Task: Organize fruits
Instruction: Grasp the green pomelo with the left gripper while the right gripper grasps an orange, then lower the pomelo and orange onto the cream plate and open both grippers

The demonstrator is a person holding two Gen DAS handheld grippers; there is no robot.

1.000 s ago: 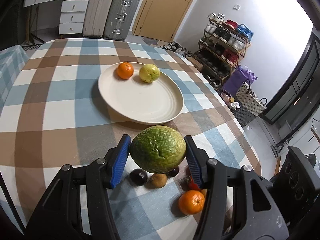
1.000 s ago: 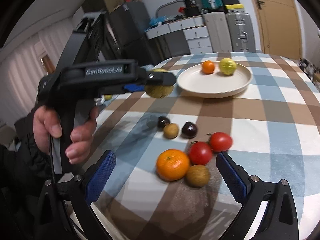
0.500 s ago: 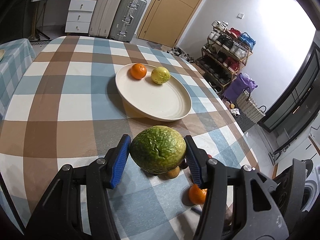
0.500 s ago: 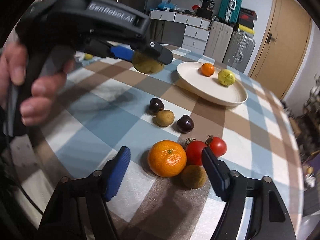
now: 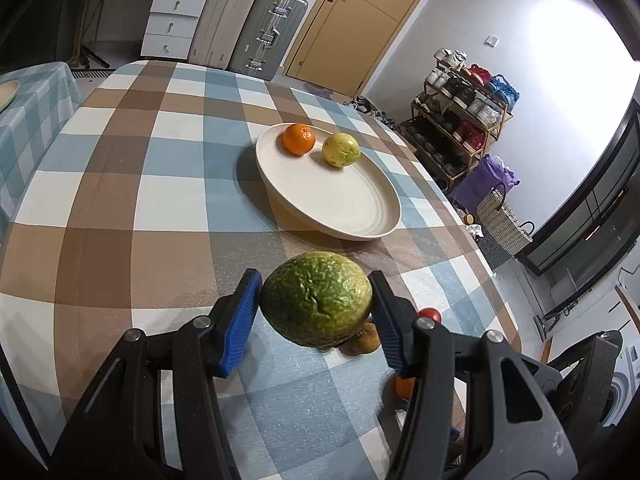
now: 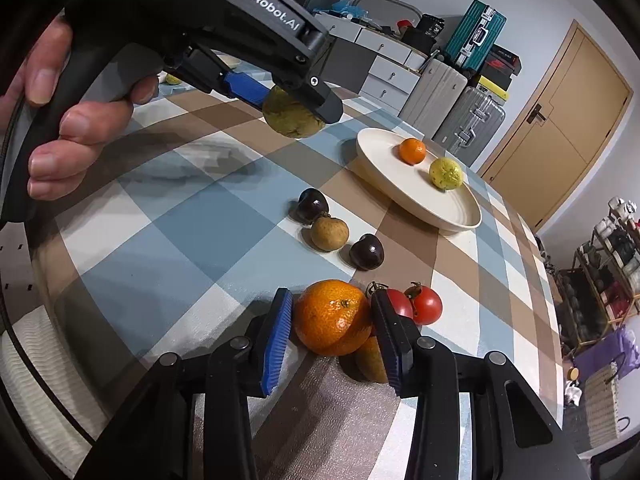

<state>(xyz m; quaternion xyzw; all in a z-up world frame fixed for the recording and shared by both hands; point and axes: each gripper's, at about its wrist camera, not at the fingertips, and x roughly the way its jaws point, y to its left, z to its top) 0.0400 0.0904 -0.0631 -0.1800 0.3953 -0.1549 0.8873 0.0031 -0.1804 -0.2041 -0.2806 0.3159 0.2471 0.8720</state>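
My left gripper (image 5: 316,306) is shut on a rough green fruit (image 5: 316,304) and holds it above the checked table, short of the cream plate (image 5: 352,216). The plate holds an orange (image 5: 299,139) and a yellow-green fruit (image 5: 341,150). The green fruit also shows in the right wrist view (image 6: 290,114). My right gripper (image 6: 332,320) has closed around a second orange (image 6: 334,316) on the table; both pads touch it. Beside it lie two tomatoes (image 6: 426,304), a brown fruit (image 6: 372,360), another brown fruit (image 6: 330,234) and two dark fruits (image 6: 312,205).
The table's right edge (image 5: 492,292) drops to the floor near a shoe rack (image 5: 464,120) and a basket (image 5: 500,220). Suitcases (image 5: 248,24) and drawers stand behind the table. A second checked table (image 5: 32,92) is at the far left.
My left gripper has carried the green fruit up and to the left. My right gripper has moved in and narrowed its jaws onto the orange.
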